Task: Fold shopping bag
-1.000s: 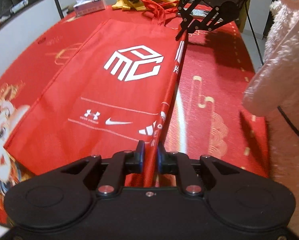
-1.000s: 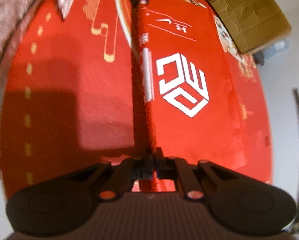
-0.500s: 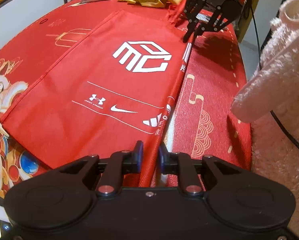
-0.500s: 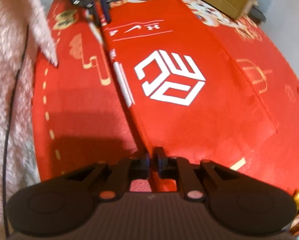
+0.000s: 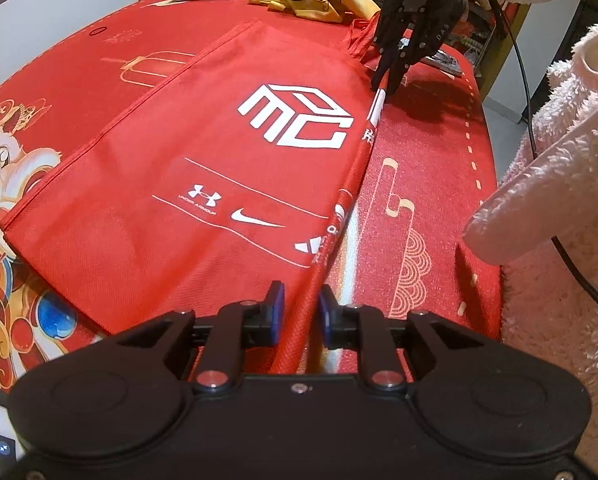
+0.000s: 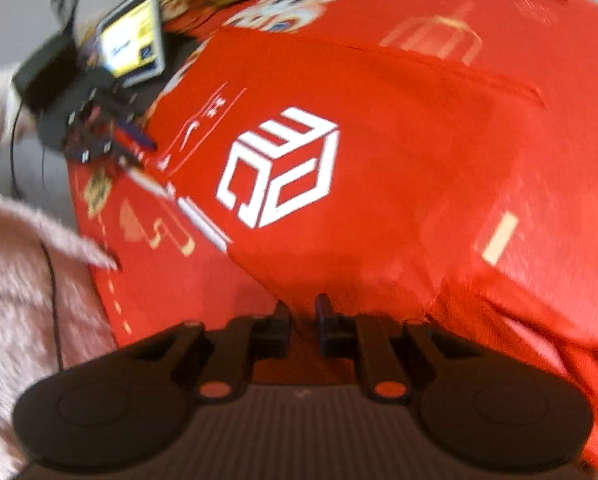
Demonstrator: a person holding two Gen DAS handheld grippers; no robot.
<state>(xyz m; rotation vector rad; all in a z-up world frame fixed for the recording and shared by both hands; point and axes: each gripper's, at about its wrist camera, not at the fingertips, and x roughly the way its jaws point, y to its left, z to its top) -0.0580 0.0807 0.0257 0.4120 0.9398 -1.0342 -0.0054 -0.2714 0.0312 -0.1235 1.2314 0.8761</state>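
Left wrist view has the red shopping bag point(image 5: 203, 168) spread flat on the bench point(image 5: 415, 216), one long edge raised as a ridge. The left tool point(image 5: 301, 307) stands narrowly parted around that edge without pinching it; the right tool point(image 5: 387, 80) meets the edge beyond the cube logo point(image 5: 295, 116), grip unclear. No panel lies doubled over, so the folding looks mostly ahead.

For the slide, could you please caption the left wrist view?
Left gripper, jaws parted around the flat red non-woven shopping bag's edge, faces the right gripper at the far end.
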